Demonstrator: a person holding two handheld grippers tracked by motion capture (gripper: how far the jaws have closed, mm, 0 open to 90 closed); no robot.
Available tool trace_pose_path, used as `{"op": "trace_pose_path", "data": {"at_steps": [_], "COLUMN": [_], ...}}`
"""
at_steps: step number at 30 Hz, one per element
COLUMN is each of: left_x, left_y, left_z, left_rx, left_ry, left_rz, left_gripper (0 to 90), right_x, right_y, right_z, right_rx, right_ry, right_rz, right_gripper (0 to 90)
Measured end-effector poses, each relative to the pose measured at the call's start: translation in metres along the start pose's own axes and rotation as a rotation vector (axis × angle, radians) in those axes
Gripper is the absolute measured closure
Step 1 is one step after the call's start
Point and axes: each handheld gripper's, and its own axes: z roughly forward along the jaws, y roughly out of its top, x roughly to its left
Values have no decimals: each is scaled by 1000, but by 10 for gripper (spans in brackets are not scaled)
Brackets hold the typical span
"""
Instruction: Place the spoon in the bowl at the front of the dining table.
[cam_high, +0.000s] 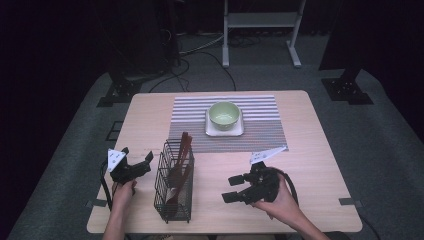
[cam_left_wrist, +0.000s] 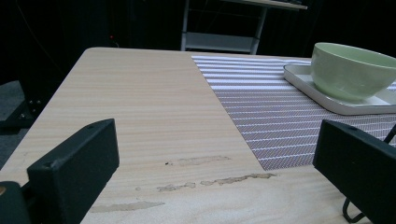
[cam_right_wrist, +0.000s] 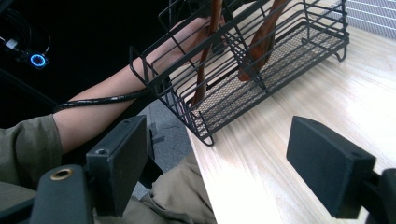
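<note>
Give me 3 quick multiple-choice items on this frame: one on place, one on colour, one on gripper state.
1. Where does the wire basket stand?
A. On the striped mat
B. On the bare tabletop between the two grippers
C. On the floor beside the table

2. What colour is the bowl?
A. Pale green
B. Red
C. Black

3. How do the jaws of the right gripper stand?
A. Shut on a wooden utensil
B. Shut on the basket's rim
C. Open, holding nothing

Answers:
1. B: the high view shows it on bare wood, with the left gripper on one side and the right gripper on the other, nearer the person than the striped mat.
2. A: it shows pale green on its white tray in both the high view and the left gripper view.
3. C: the right gripper view shows a wide gap between them, over bare table.
</note>
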Motion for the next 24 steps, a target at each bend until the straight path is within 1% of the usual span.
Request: {"op": "trace_pose_path", "data": {"at_steps": [4,7,8,12,16,24], "left_x": [0,0,0,0,0,0], "left_y": [0,0,0,0,0,0], "left_z": [0,0,0,0,0,0], "left_rx": [0,-2,-2,-2,-4,-3], "left_ry": [0,1,0,1,2,1], "left_rz": [3,0,0,-1,-6,-7], "left_gripper": [0,0,0,0,0,0], "right_x": [2,3,3,2,1,4], "right_y": [5,8,11,16,19,27], "right_z": [3,4,4,4,6,12], "right_rx": [7,6,-2,-8,0,15], "right_ry": [14,11,18,16,11,22], "right_rz": [-2,-6,-1,2,1,-6], "right_gripper": [190,198,201,201,200,200]}}
